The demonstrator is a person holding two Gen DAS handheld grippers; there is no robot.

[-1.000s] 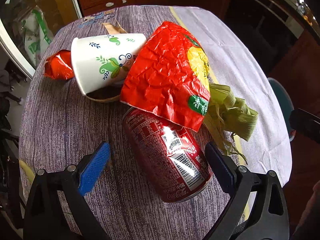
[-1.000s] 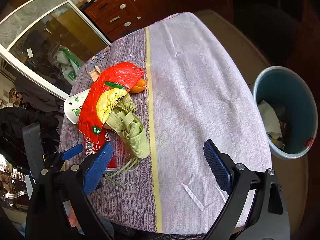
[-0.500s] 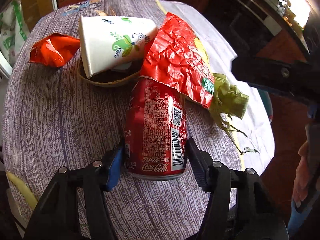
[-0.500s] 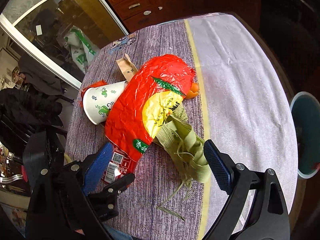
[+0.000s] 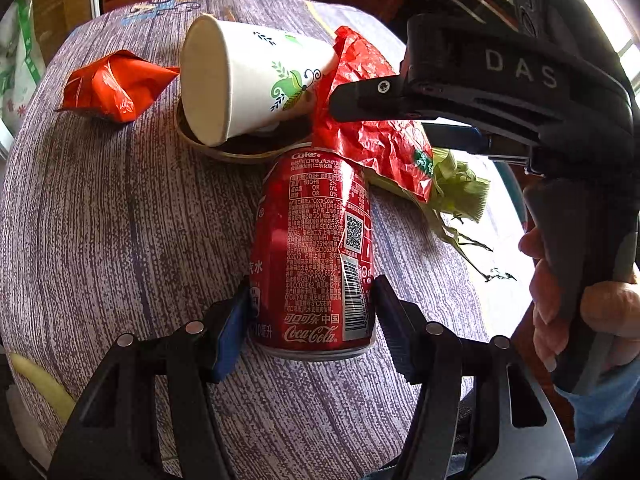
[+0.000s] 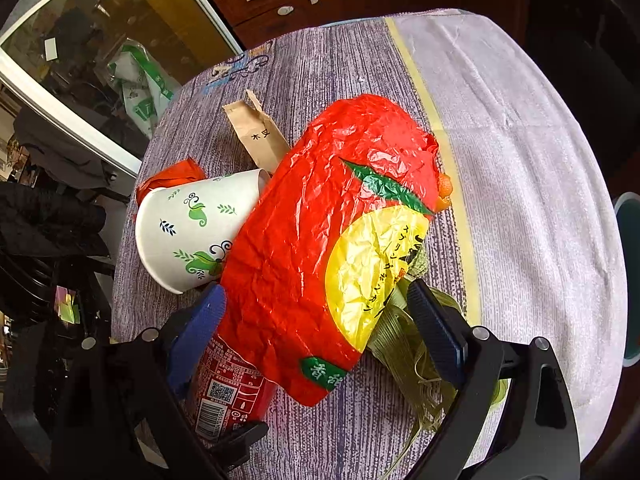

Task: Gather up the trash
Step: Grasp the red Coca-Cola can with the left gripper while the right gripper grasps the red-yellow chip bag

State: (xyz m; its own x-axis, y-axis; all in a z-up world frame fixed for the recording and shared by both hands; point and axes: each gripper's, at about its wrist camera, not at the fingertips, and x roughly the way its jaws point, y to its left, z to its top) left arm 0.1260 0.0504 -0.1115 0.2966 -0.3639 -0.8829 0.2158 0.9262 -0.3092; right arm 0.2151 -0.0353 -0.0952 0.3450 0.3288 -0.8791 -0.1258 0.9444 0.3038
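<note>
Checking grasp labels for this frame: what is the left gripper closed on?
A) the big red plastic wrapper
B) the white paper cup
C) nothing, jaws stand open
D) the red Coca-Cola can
D: in the left wrist view the left gripper has both pads pressed against the sides of the red Coca-Cola can, which lies on the table; the white paper cup and big red plastic wrapper lie beyond its fingers.

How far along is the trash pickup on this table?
Nothing looks cleared from the table yet. The left claw grips the can; the right claw, open, straddles the red bag. Cup, wrapper and leaves remain.
</note>
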